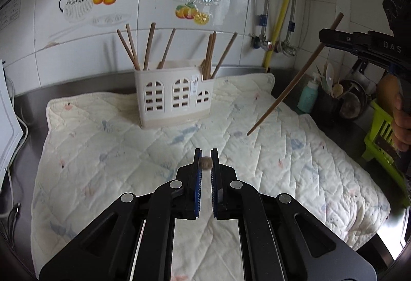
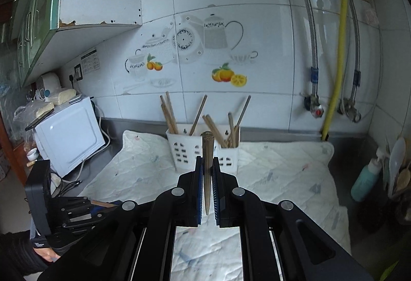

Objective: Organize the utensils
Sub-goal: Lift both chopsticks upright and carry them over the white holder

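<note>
A white utensil holder (image 1: pixel 174 98) with arched window cut-outs stands on a quilted mat (image 1: pixel 128 142) near the wall, with several brown chopsticks (image 1: pixel 149 48) upright in its left and right compartments. It also shows in the right wrist view (image 2: pixel 185 150). My left gripper (image 1: pixel 206 156) is shut on a chopstick (image 1: pixel 205 163) seen end-on, above the mat in front of the holder. My right gripper (image 2: pixel 206 161) is shut on a chopstick (image 2: pixel 207 152) that points down. In the left wrist view this chopstick (image 1: pixel 287 89) hangs slanted above the mat, right of the holder.
A white appliance (image 2: pixel 69 132) with cables stands left of the mat. A teal bottle (image 1: pixel 308 96), a dark pot of spoons (image 1: pixel 331 91) and a green rack (image 1: pixel 382 134) stand at the right. Pipes and a yellow hose (image 1: pixel 285 6) run down the tiled wall.
</note>
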`<act>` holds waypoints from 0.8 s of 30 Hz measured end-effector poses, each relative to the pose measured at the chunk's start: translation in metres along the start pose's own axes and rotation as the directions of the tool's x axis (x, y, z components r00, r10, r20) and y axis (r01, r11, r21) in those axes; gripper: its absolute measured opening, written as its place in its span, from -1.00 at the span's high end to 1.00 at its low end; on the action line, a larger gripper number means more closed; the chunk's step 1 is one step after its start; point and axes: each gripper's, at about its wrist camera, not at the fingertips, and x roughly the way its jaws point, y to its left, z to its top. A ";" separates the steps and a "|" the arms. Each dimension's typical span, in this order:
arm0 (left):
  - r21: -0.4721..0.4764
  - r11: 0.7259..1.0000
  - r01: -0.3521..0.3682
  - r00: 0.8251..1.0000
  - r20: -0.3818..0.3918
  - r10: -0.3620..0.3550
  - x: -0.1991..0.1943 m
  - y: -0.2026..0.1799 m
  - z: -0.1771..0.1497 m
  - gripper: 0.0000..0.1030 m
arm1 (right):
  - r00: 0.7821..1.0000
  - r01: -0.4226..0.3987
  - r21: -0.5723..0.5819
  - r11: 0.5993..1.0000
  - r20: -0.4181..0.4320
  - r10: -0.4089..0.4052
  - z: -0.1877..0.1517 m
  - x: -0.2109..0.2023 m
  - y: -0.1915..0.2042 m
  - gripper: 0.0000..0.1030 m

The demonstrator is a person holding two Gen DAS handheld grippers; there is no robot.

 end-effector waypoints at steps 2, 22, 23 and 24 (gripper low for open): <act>0.002 1.000 0.001 1.000 0.014 -0.001 0.001 0.002 0.011 0.91 | 1.000 0.018 -0.017 1.000 0.005 -0.018 0.014 0.008 -0.003 0.87; 0.064 0.995 -0.075 0.954 0.295 0.053 0.006 0.022 0.178 0.91 | 0.993 0.108 -0.055 0.993 0.050 -0.105 0.121 0.119 -0.029 0.87; 0.062 0.994 -0.085 0.949 0.309 0.062 0.008 0.023 0.186 0.91 | 0.994 0.102 -0.055 0.993 0.039 -0.100 0.122 0.126 -0.030 0.87; 0.059 0.993 -0.102 0.943 0.324 0.078 0.010 0.024 0.194 0.91 | 0.995 0.102 -0.059 0.993 0.027 -0.100 0.122 0.134 -0.031 0.87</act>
